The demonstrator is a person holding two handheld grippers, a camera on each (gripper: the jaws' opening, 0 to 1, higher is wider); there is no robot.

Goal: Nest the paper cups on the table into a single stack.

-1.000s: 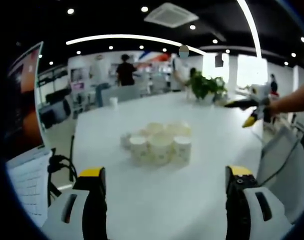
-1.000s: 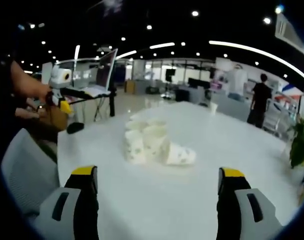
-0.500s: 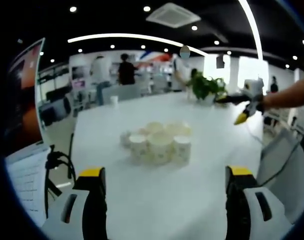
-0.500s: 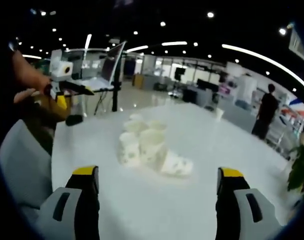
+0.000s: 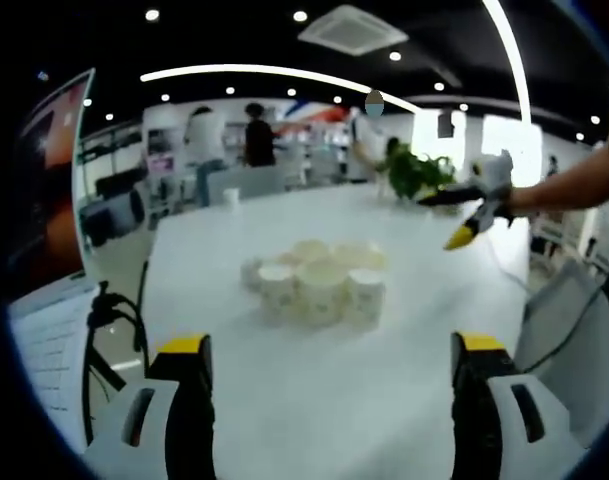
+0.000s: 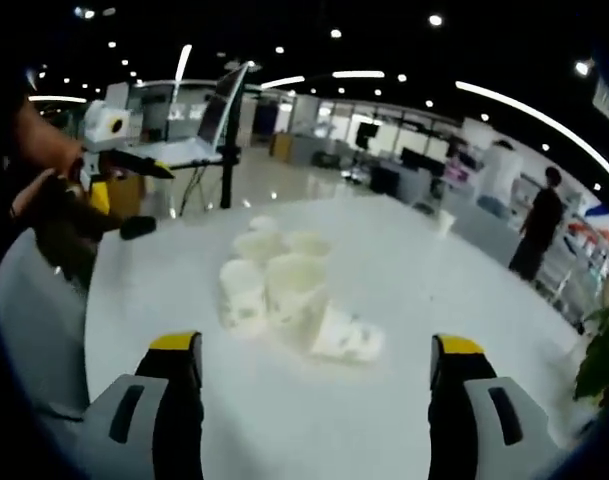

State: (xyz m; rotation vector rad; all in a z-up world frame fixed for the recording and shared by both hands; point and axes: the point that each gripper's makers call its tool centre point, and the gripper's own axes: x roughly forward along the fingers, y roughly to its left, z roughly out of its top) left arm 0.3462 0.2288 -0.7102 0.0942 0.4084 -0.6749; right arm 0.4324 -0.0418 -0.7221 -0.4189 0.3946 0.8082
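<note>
Paper cups (image 5: 319,285) sit bunched mid-way across the white table (image 5: 314,400), most upright and touching; in the right gripper view one tipped cup (image 6: 346,337) lies on its side at the near edge of the cluster (image 6: 284,290). One more small cup (image 5: 229,199) stands far off near the table's back edge. A potted plant (image 5: 416,172) sits at the far end.

Left gripper (image 5: 329,400): jaws wide apart, nothing between them, well short of the cups. Right gripper (image 6: 314,400): same, spread wide and empty, aimed at the cluster from the other side. I also see the right gripper (image 5: 474,205) from the left gripper view, up in the air.

My call: nothing stacked yet, this is the approach. I'd pin one upright outer cup by its wall with one gripper, lift a neighbour with the other, and squeeze lightly, since paper walls look crushable. The tipped one needs righting.

Cups carry a faint printed pattern; too blurred to read any writing or brand.
</note>
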